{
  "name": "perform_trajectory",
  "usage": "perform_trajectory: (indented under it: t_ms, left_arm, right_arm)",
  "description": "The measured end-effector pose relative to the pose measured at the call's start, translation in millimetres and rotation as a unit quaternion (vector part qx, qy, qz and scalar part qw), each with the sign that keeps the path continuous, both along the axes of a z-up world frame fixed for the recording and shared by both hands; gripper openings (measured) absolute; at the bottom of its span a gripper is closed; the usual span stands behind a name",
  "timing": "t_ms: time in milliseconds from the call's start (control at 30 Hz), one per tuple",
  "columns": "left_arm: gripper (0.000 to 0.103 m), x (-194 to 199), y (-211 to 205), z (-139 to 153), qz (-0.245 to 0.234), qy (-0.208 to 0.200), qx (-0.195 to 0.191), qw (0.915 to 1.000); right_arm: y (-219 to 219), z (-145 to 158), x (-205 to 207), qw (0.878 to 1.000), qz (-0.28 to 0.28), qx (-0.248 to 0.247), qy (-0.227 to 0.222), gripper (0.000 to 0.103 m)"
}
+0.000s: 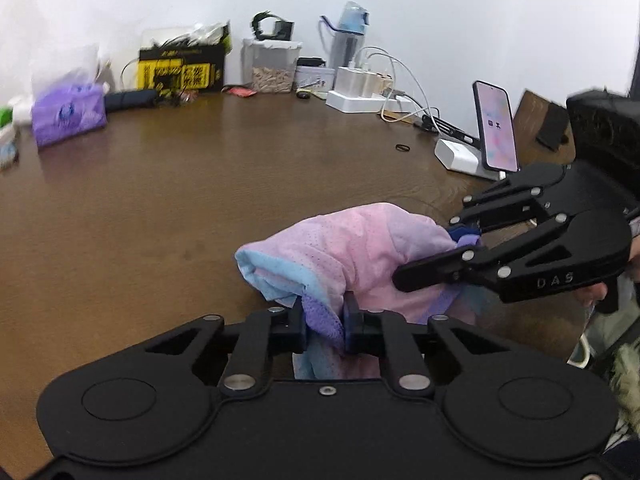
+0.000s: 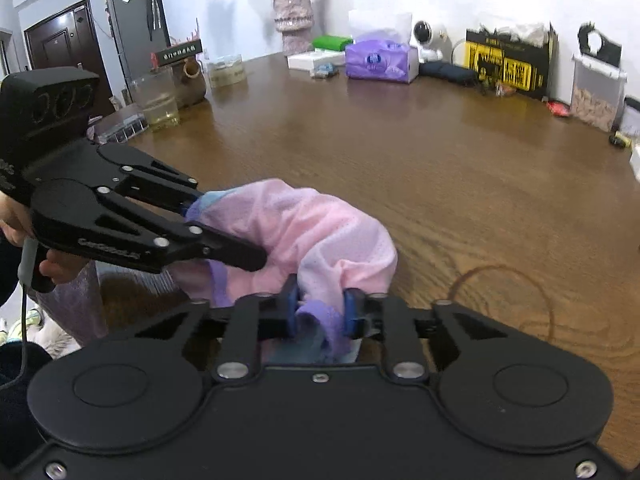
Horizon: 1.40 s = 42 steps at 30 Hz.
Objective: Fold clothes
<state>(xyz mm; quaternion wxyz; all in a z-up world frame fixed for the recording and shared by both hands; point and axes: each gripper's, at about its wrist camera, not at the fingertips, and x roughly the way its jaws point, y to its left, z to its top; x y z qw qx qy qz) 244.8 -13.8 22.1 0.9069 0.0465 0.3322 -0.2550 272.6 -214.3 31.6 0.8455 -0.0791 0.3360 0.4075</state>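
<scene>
both pinching the bunched pink garment, left claw and right claw, risking thin mesh slipping loose over the bench.

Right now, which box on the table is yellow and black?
The printed carton by the wall; the tissue box is purple, and the clear container holds tan bits.

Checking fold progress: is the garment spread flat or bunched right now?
Bunched. The garment arches in a rumpled hump over the table, pinched at either end by the left gripper and right gripper.
</scene>
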Motion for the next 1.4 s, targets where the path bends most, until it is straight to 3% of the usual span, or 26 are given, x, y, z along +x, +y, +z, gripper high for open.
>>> perform_trajectory:
  t_ms: [300, 467, 600, 667, 767, 867, 900, 933, 1000, 1067, 1167, 1400]
  left_arm:
    - [0.015, 51.6, 41.8, 116.6, -0.025, -0.071, 0.096, 0.9926]
    - [0.015, 91.1, 107.3, 186.0, 0.012, -0.088, 0.161, 0.9829]
    - [0.014, 122.8, 163.7, 213.9, 0.056, -0.078, 0.179, 0.9791]
    - [0.012, 141.2, 191.6, 215.7, 0.073, -0.067, 0.196, 0.9755]
    - [0.01, 167.6, 229.6, 205.7, 0.097, -0.035, 0.207, 0.9729]
    - [0.014, 191.2, 259.4, 174.6, 0.115, 0.027, 0.217, 0.969]
    - [0.027, 198.9, 267.6, 153.1, 0.113, 0.068, 0.228, 0.9646]
    - [0.046, 205.2, 272.2, 139.6, 0.113, 0.093, 0.24, 0.9597]
    - [0.061, 203.1, 271.1, 112.5, 0.105, 0.122, 0.283, 0.9455]
    - [0.065, 192.1, 267.5, 105.0, 0.077, 0.119, 0.299, 0.9438]
    - [0.071, 185.6, 267.8, 119.3, 0.074, 0.101, 0.297, 0.9467]
    - [0.09, 177.5, 237.3, 168.4, 0.125, 0.005, 0.246, 0.9612]
  right_arm:
    - [39.7, 72.6, 44.8, 0.997, 0.004, 0.038, -0.071, 0.018]
    - [111.0, 142.2, 103.6, 0.99, 0.027, 0.068, -0.12, 0.018]
    - [182.6, 168.1, 148.4, 0.987, 0.048, 0.076, -0.13, 0.018]
    - [209.1, 168.5, 161.1, 0.988, 0.056, 0.076, -0.126, 0.018]
    - [283.4, 155.5, 198.4, 0.99, 0.073, 0.069, -0.101, 0.018]
    - [327.2, 130.0, 217.0, 0.993, 0.081, 0.06, -0.061, 0.022]
    - [344.2, 112.9, 226.4, 0.994, 0.087, 0.05, -0.033, 0.028]
    - [358.8, 94.1, 234.5, 0.995, 0.093, 0.032, -0.004, 0.04]
    - [385.0, 48.1, 243.8, 0.995, 0.086, -0.037, 0.041, 0.051]
    - [385.7, 33.4, 242.3, 0.994, 0.092, -0.049, 0.043, 0.061]
    - [371.6, 42.7, 242.5, 0.996, 0.073, -0.032, 0.026, 0.075]
    - [318.5, 102.5, 220.9, 0.997, 0.031, -0.007, -0.077, 0.087]
